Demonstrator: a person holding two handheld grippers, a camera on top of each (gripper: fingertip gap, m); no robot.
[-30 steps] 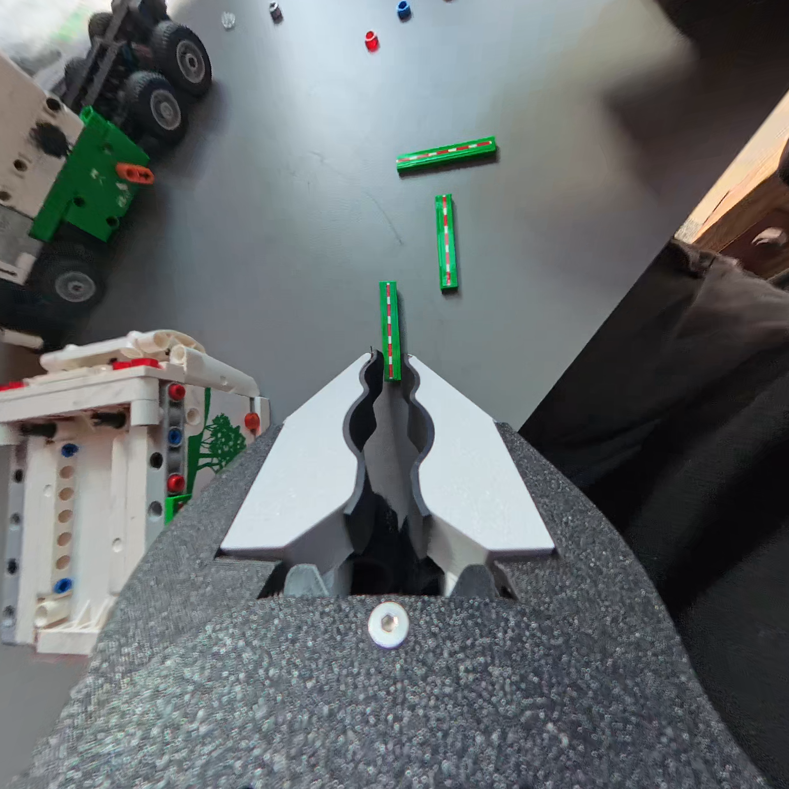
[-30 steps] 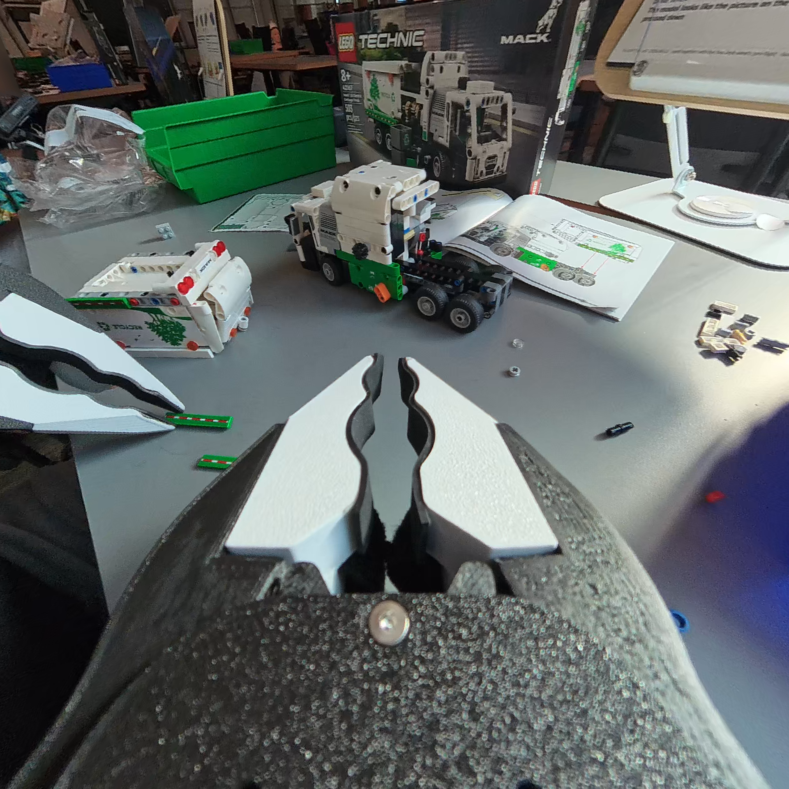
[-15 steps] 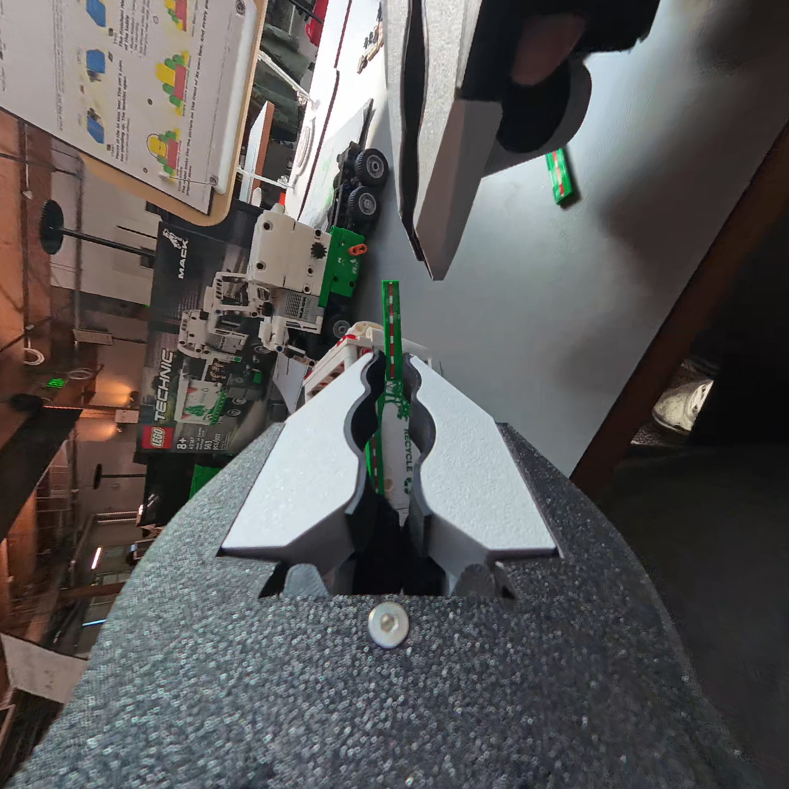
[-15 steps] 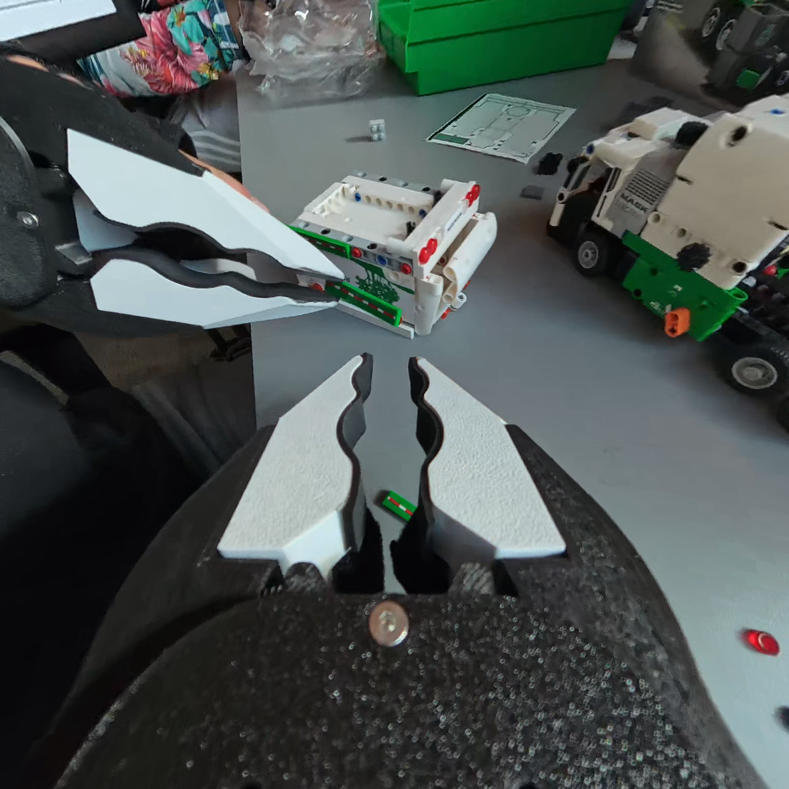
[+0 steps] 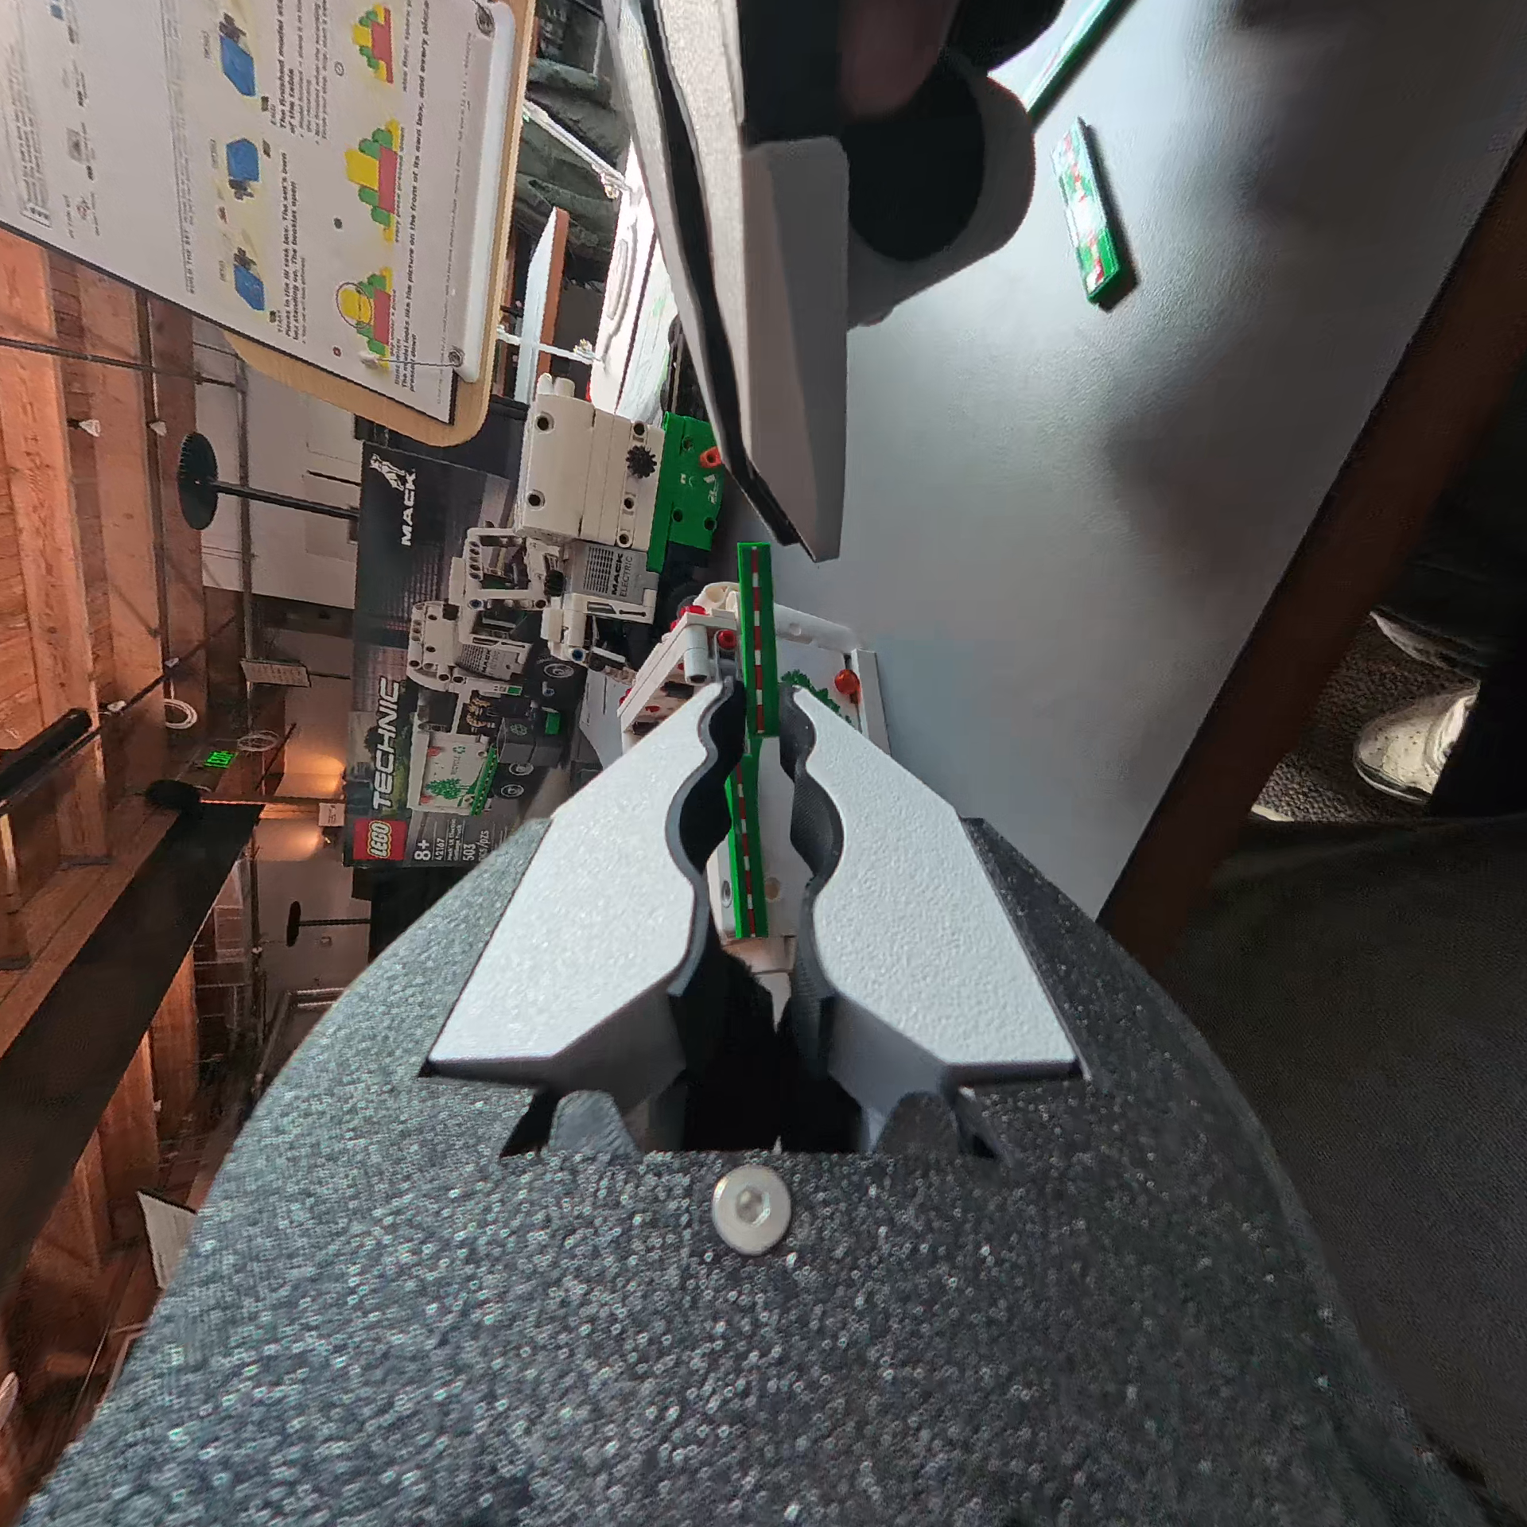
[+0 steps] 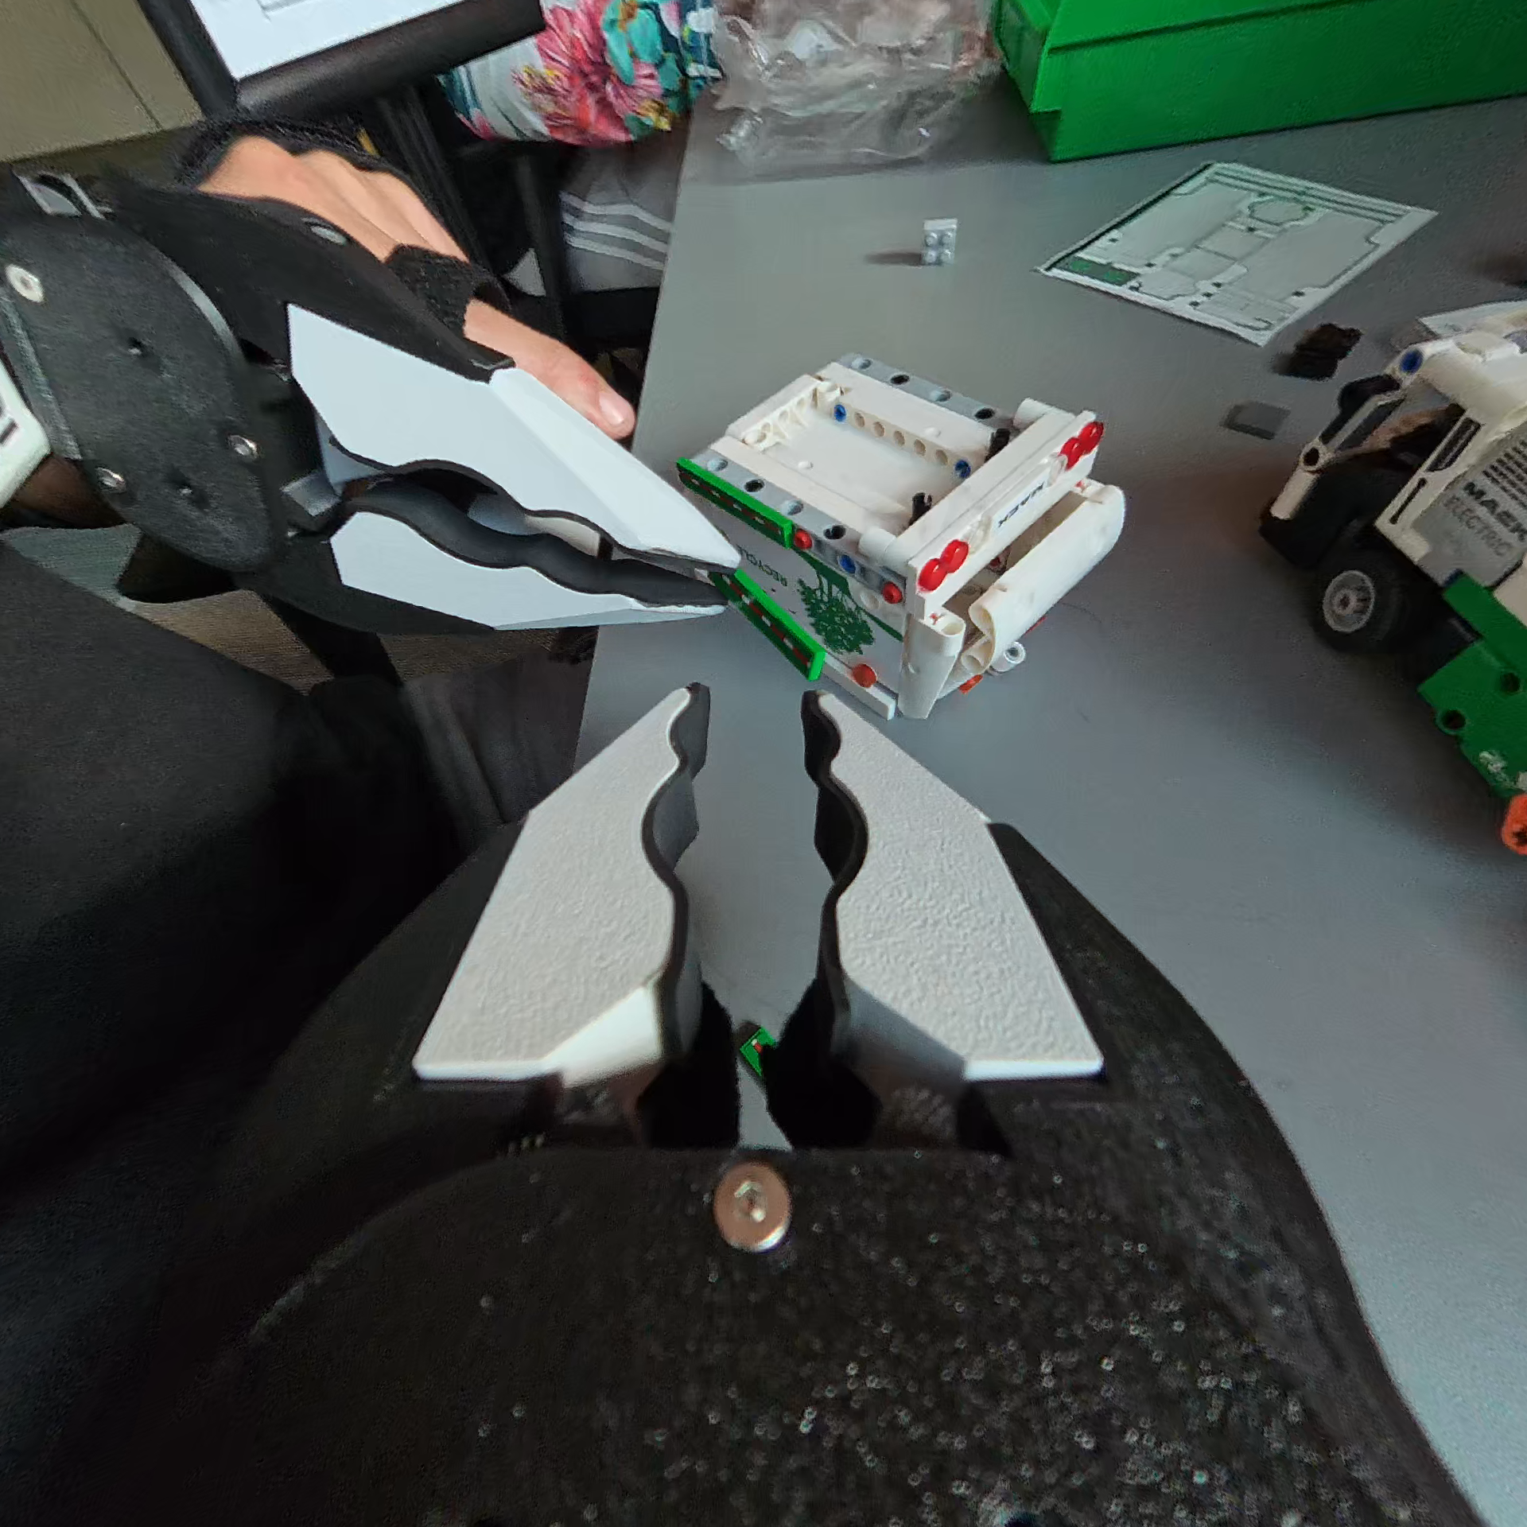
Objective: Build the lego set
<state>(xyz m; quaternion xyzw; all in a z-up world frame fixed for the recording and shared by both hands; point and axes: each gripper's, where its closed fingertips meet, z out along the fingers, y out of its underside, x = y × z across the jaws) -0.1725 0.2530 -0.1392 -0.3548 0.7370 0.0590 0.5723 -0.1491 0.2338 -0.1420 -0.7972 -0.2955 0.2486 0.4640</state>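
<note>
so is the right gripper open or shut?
Open: the right gripper fingers stand apart, bare grey table visible between them, nothing held.

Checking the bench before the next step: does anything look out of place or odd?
Mostly tidy. The white container body lies apart from the truck, unmounted. One green striped strip lies loose near the table edge, where it could get knocked off.

Printed lettering stands on the dark set box (image 5: 388, 686), the white instruction board (image 5: 248, 165), the truck cab (image 5: 616, 570) and the white body module (image 6: 901, 529).
</note>
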